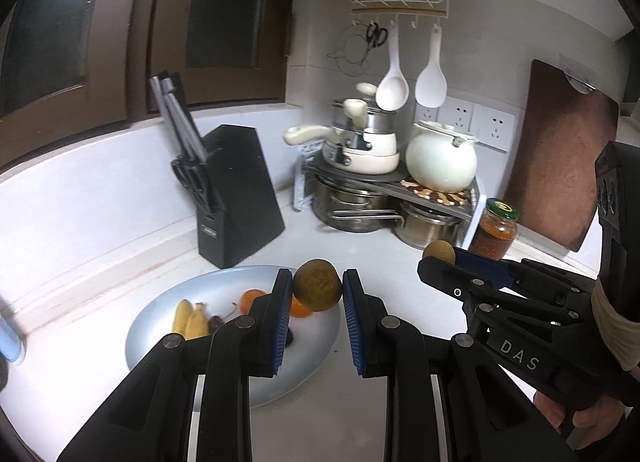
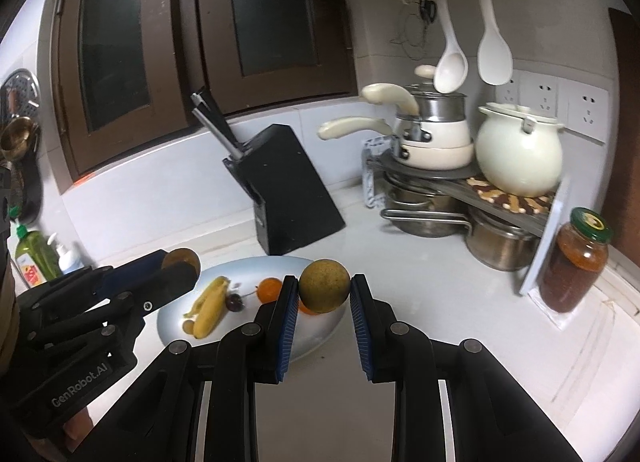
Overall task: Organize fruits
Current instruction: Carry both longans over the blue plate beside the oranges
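Note:
My left gripper (image 1: pixel 317 285) is shut on a small round brown-green fruit (image 1: pixel 318 285), held above the near edge of a pale blue plate (image 1: pixel 160 326). My right gripper (image 2: pixel 324 286) is shut on a similar round fruit (image 2: pixel 324 285), also above the plate (image 2: pixel 248 262). On the plate lie small bananas (image 2: pixel 210 306), a cherry (image 2: pixel 234 303), an orange (image 2: pixel 269 288) and a tiny round fruit (image 2: pixel 187 326). Each gripper appears in the other's view with its fruit: the right gripper (image 1: pixel 440 256) at right, the left gripper (image 2: pixel 182 262) at left.
A black knife block (image 2: pixel 286 198) stands behind the plate. At the back right, a rack holds pots (image 2: pixel 432 142) and a white kettle (image 2: pixel 518 158), with steel pots below. A jar (image 2: pixel 574 262) of red sauce stands at right. Soap bottles (image 2: pixel 34 254) stand far left.

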A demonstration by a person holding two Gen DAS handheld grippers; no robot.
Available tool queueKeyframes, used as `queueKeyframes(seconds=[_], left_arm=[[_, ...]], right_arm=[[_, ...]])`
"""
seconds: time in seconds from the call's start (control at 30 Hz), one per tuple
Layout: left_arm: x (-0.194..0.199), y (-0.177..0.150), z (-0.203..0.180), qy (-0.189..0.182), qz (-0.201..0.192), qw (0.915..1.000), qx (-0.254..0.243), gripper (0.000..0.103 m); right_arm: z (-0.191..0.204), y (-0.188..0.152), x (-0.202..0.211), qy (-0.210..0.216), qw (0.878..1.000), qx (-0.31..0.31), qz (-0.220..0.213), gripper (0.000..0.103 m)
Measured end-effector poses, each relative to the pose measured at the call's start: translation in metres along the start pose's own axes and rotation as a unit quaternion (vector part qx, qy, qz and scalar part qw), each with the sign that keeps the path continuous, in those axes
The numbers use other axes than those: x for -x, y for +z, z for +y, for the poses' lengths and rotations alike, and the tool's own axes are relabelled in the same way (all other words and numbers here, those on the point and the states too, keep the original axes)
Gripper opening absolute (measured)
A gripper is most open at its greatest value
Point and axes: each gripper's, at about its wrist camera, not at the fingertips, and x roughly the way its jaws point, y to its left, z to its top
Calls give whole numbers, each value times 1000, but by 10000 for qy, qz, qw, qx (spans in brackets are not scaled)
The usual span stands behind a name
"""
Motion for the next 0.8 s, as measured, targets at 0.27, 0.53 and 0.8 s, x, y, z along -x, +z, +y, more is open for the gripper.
queueKeyframes(seconds=[0.27, 0.53, 0.8], left_arm=[[3, -2, 22, 276, 21, 9996, 90, 26], [-4, -10, 44, 509, 179, 9984, 161, 26], [-24, -22, 59, 621, 460, 9967, 243, 26]], right_arm=[[21, 5, -16, 221, 9997, 111, 30, 28], [36, 3, -38, 379, 9989, 180, 196, 28], [39, -4, -67, 417, 9978, 167, 492, 28]])
